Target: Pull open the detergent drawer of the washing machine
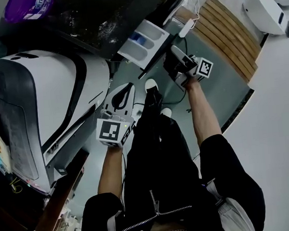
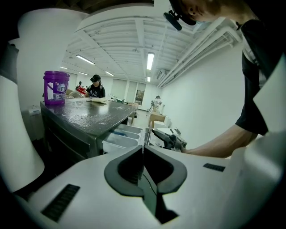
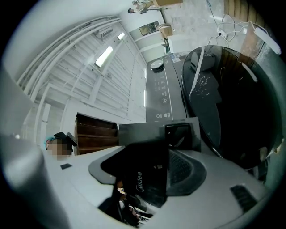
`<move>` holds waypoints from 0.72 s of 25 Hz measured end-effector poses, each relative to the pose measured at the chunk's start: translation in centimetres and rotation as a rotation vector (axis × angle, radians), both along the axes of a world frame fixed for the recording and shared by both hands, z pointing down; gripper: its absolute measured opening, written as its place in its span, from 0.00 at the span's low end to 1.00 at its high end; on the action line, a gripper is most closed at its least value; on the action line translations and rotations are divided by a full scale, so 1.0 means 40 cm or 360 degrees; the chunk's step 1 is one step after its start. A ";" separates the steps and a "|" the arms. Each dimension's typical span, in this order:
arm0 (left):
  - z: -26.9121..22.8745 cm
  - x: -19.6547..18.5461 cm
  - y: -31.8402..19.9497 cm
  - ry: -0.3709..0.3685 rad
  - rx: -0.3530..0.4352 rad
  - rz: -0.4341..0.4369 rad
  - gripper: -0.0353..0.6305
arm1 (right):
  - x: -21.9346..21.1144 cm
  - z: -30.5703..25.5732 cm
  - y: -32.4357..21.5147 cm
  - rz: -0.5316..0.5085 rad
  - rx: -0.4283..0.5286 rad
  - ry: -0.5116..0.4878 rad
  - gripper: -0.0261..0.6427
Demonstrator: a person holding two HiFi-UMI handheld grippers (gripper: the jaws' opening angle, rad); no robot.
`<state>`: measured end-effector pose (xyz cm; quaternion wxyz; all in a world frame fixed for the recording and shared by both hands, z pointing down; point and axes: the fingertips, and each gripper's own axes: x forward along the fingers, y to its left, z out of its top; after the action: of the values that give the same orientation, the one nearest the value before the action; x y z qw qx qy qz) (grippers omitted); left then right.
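Note:
The washing machine (image 1: pixel 57 95) stands at the left of the head view. Its white detergent drawer (image 1: pixel 140 40) juts out from under the dark top, compartments showing. My right gripper (image 1: pixel 174 60) is shut on the drawer's dark front panel (image 3: pixel 145 179), which fills the gap between the jaws in the right gripper view. The left gripper (image 1: pixel 123 97) hangs nearer to me, beside the machine's front, touching nothing. Its jaws are shut and empty (image 2: pixel 143 154). From there the pulled-out drawer (image 2: pixel 125 134) and the right gripper (image 2: pixel 172 139) show ahead.
A purple tub (image 2: pixel 56 87) stands on the wet dark top (image 2: pixel 94 116) over the machine. The round door glass (image 3: pixel 232 103) lies right of the drawer. My legs and shoes (image 1: pixel 152 86) are between the grippers. A slatted wooden panel (image 1: pixel 228 34) sits behind.

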<state>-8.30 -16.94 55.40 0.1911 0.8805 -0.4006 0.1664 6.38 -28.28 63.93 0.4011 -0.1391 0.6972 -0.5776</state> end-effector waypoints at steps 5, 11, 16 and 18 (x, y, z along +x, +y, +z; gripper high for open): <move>-0.006 0.022 0.030 -0.0007 0.0008 0.0012 0.09 | 0.038 -0.009 0.036 0.0016 -0.0001 0.0003 0.42; -0.005 0.050 0.053 -0.0011 0.0002 0.0045 0.09 | 0.043 -0.014 0.053 0.0022 -0.0008 0.0044 0.42; -0.016 0.050 0.054 -0.0010 0.0009 0.0033 0.09 | 0.046 -0.012 0.050 0.0007 -0.0012 0.0041 0.42; -0.015 0.044 0.054 -0.0013 0.0006 0.0026 0.09 | 0.046 -0.012 0.049 0.0000 -0.0011 0.0044 0.43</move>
<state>-6.54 -14.77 54.79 0.1863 0.8835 -0.3945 0.1708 8.22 -26.30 63.45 0.3910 -0.1484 0.7006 -0.5782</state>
